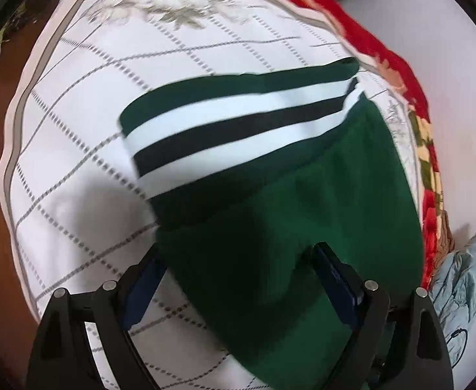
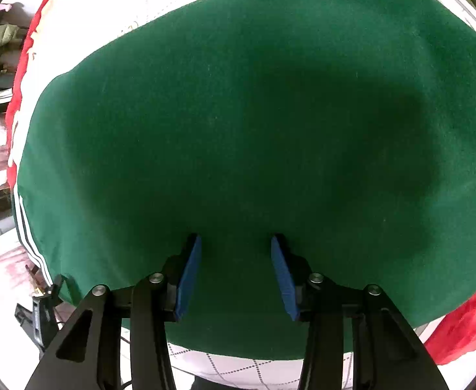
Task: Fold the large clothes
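Green garment: a dark green knit garment [image 1: 290, 214] with a white-and-black striped band [image 1: 238, 130] lies on a white quilted bedspread [image 1: 75, 162], partly folded, the striped band at its far-left end in the left wrist view.
Surroundings: a red floral blanket [image 1: 410, 104] runs along the right edge of the bedspread, with a pale blue cloth [image 1: 465, 266] near it.
Left gripper: the left gripper [image 1: 238, 260] stands wide open, pointing steeply down; the near edge of the green cloth lies between its jaws, but the pads do not press on it.
Right gripper: the right gripper [image 2: 236, 260] hangs half open over the middle of the green panel [image 2: 238, 113], jaws apart, pinching nothing; I cannot tell whether the tips touch the cloth.
Step in hand: probably smoothing the panel and taking a fresh hold for the next fold.
How to do it well: pinch both layers right at the edge, keep the two hands level, lift only enough to clear the bed, and lay striped band over hem without dragging the bedspread.
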### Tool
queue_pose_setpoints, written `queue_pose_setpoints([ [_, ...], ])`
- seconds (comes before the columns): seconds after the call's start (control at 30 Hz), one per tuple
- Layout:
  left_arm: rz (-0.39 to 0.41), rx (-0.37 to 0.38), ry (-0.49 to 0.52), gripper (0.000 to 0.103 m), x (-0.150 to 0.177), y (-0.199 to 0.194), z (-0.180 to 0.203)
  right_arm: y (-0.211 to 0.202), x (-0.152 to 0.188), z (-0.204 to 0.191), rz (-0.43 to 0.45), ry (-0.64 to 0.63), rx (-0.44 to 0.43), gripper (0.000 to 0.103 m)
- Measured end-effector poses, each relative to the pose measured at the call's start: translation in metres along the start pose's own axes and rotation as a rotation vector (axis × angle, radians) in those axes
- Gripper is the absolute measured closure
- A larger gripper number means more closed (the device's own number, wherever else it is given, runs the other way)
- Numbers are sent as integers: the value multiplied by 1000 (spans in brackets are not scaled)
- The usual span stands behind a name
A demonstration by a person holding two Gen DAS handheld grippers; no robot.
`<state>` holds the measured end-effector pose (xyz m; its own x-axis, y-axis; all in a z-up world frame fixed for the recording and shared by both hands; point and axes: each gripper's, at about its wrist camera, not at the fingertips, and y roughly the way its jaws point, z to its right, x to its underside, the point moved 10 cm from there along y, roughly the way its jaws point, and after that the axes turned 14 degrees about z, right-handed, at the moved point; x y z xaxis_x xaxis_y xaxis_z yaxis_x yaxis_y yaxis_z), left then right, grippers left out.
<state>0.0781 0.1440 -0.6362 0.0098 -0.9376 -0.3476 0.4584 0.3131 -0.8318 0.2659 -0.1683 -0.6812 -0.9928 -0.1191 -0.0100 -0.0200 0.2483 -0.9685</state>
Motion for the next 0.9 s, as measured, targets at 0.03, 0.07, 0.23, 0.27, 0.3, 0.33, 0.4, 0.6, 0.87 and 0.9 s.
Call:
queue_pose_setpoints([
  [0.03, 2, 12, -5, 13, -3, 3, 2, 0, 1, 0, -1, 1, 2, 56],
  [0.07, 3, 19, -14, 15, -6, 5, 2, 1, 1, -5, -2, 1, 5, 56],
  [0.23, 27, 59, -34, 74, -14, 7, -14, 8, 13, -18, -7, 1, 5, 56],
  [0.27, 20, 84, -32, 80, -14, 8, -9, 8, 14, -19, -9, 2, 4, 56],
  [0.3, 23, 86, -19, 84, -16, 9, -5, 9, 15, -19, -11, 3, 2, 56],
  [0.33, 26, 106, -13, 87, -17, 10, 4, 9, 14, -18, -12, 2, 1, 56],
  [0.4, 34, 169, -19, 90, -23, 3, 22, 6, 10, -11, -12, -3, 1, 56],
  [0.6, 40, 524, 29, 88, -27, -53, 80, 6, 7, -5, -20, 12, -10, 56],
  [0.87, -68, 399, -154, 66, -28, 33, 11, 8, 7, 0, -49, 29, -25, 55],
  [0.9, -66, 406, -148, 64, -28, 35, 12, 8, 7, 0, -52, 25, -27, 55],
])
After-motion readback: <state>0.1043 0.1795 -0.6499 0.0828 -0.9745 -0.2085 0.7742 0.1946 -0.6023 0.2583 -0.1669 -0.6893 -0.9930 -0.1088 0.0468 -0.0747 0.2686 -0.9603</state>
